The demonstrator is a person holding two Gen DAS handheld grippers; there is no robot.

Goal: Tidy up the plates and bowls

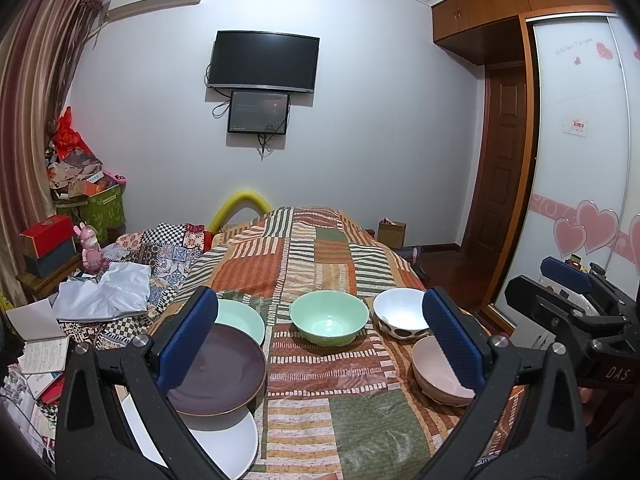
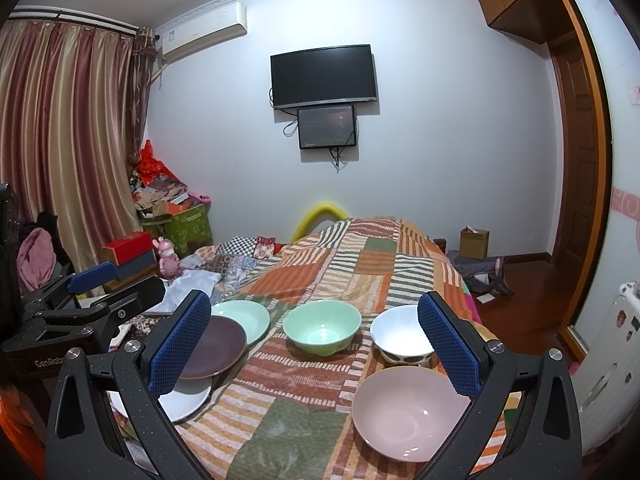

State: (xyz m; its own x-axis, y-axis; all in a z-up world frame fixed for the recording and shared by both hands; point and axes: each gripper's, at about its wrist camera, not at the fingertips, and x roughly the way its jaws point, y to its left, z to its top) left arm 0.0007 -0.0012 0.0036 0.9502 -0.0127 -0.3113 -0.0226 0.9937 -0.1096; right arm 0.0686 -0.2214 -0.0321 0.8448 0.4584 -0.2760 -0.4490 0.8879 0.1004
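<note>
A bed covered by a striped patchwork quilt (image 2: 320,264) is seen under a wall-mounted black television (image 2: 324,76). Left of the mint-green round bowl (image 2: 322,326), rim up, three overlapping plates are laid. The left claw (image 1: 320,340) and right claw (image 2: 316,348) are spread, empty.

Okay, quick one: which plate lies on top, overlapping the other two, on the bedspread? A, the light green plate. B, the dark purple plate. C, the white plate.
B: the dark purple plate covers part of the light green plate behind it and the white plate in front.
</note>
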